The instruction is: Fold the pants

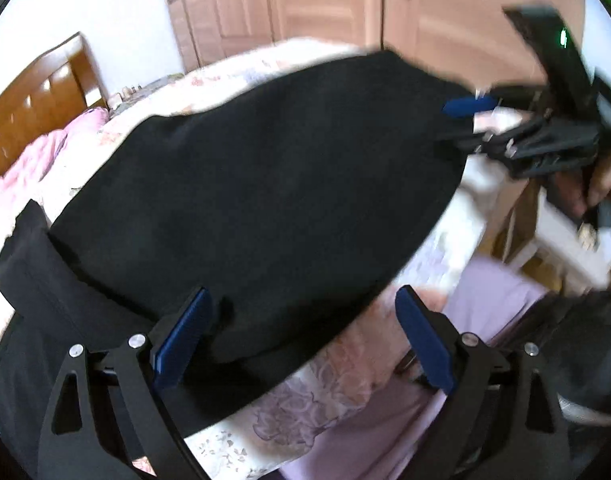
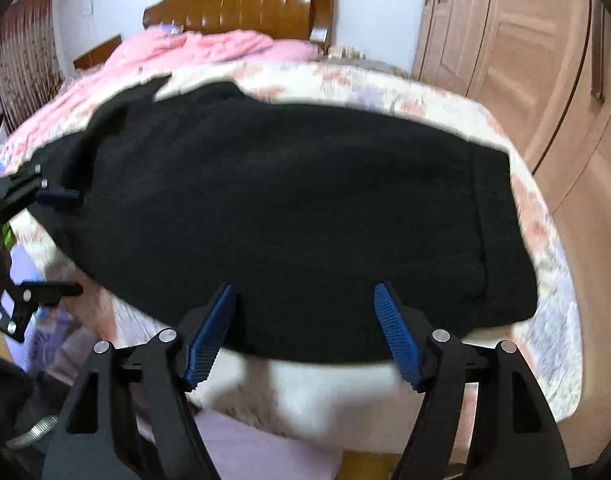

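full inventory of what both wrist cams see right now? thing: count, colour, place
pants: 1, black, lying across the near end of the bed
quilt: 1, floral pink and white, under the pants
bedding: 1, pink, bunched near the headboard
headboard: 1, brown wood, far end of the bed
wardrobe: 1, light wood, right of the bed
curtain: 1, dark red patterned, far left
left gripper: 1, black with blue pads, open, at the pants' near edge
right gripper: 1, same colours, open, at the near edge
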`<state>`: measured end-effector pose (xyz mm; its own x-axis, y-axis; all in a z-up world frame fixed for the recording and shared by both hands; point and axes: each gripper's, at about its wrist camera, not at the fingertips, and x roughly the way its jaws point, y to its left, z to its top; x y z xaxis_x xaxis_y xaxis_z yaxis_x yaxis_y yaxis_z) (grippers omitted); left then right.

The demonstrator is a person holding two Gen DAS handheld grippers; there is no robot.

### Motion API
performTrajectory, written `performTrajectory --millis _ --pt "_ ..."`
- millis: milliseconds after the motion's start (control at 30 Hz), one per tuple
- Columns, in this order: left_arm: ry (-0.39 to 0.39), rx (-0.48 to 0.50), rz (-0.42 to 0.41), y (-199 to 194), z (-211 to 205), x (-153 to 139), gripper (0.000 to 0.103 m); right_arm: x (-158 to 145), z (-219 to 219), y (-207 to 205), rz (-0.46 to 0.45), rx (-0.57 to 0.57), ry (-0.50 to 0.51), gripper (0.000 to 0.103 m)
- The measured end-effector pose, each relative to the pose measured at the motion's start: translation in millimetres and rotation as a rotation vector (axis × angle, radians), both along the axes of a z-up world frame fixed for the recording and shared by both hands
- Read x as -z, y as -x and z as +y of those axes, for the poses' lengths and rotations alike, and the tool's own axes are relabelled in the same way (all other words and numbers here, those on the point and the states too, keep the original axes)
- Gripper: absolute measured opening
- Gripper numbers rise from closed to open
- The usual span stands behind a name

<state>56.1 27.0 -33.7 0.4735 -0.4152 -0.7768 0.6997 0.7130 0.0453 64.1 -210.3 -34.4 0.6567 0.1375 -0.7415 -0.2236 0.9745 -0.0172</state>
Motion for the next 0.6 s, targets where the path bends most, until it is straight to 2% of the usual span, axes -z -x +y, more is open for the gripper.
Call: performTrajectory --millis 33,100,133,233,367,400,467,533,600 --pt "0.041 -0.02 0.002 -4 6 -7 0.093 -8 7 -9 -0.018 -0.011 -0.004 0.071" --pt "0.087 -0.1 -0.014 -17 20 -18 0.101 -16 27 -24 -0.05 -0.035 0.01 0.073" --pt "0.089 -0.147 -0.022 -24 27 -21 0.101 -17 39 -35 -0.057 -0.049 0.028 0.078" --pt "0.077 -0.31 -0.035 -51 56 -30 0.101 -10 68 -58 -0.031 -0.098 0.056 0.081" --pt "0.107 -0.569 0.039 -101 110 -37 0.101 22 87 -58 0.043 -0.15 0.158 0.081" --pt "0.117 -0.637 0.062 -115 126 -40 0.101 22 84 -55 0.021 -0.137 0.129 0.083" --pt "0.099 -0.744 0.097 -146 145 -42 0.101 26 69 -56 0.06 -0.104 0.038 0.084" --pt "0.056 -0.77 0.111 -169 150 -42 0.101 28 67 -55 0.058 -0.107 0.033 0.086" --pt "-0.022 -0.762 0.128 -194 139 -36 0.101 30 69 -54 0.056 -0.1 0.047 0.087"
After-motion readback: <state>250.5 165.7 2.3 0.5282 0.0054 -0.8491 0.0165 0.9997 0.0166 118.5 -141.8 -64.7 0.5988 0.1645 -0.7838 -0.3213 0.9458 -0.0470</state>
